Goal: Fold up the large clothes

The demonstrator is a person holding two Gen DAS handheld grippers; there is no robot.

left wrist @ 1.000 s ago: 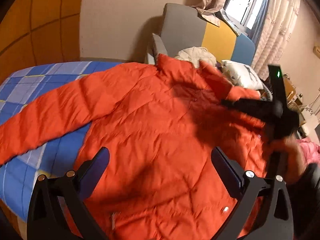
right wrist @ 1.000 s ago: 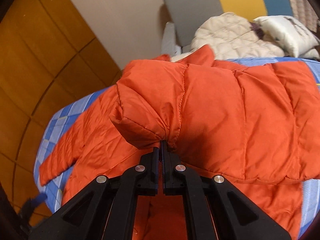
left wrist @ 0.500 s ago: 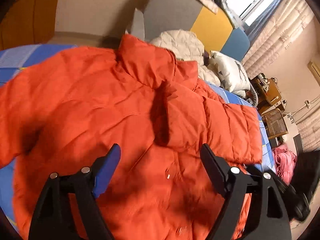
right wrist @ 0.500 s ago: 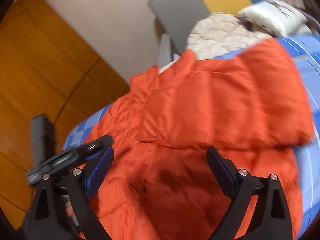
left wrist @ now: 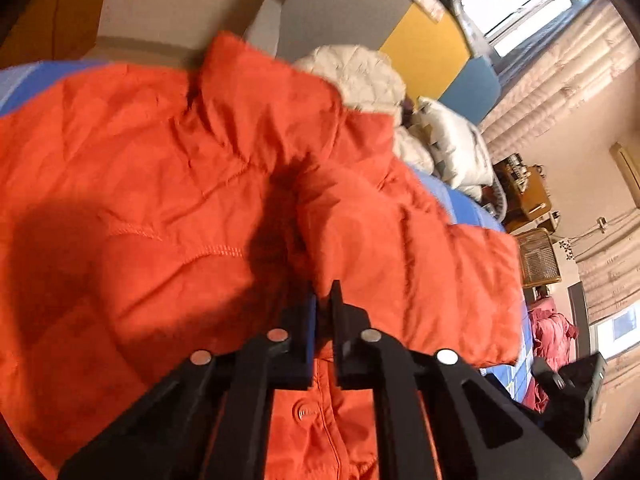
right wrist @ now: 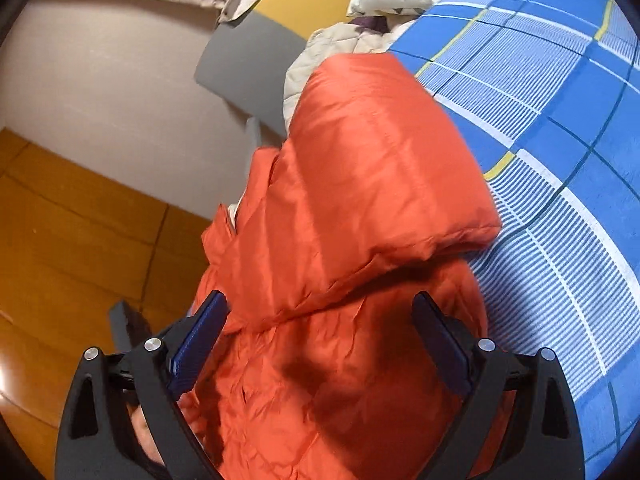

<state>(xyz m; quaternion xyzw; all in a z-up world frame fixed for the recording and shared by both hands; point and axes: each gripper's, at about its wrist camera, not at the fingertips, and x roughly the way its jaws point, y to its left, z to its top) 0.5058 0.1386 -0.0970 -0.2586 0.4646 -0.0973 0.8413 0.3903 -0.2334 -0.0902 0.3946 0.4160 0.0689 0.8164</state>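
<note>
An orange puffer jacket (left wrist: 168,184) lies spread on the bed, collar toward the sofa. One sleeve (left wrist: 408,264) is folded across its front; it also shows in the right wrist view (right wrist: 372,184). My left gripper (left wrist: 324,304) is shut on the cuff end of that folded sleeve. My right gripper (right wrist: 320,320) is open and empty, held above the jacket body (right wrist: 320,392) just below the folded sleeve. The right gripper also shows at the lower right of the left wrist view (left wrist: 576,396).
The bed has a blue checked sheet (right wrist: 560,128). A grey, yellow and blue sofa (left wrist: 344,12) stands behind with a cream jacket (left wrist: 360,72) and a white pillow (left wrist: 456,148). Wooden wall panels (right wrist: 80,240) are on the left. A pink garment (left wrist: 552,336) lies beyond the bed.
My right gripper let go of the sleeve after laying it across the jacket and opened. My left gripper moved in and shut on the sleeve's cuff end.
</note>
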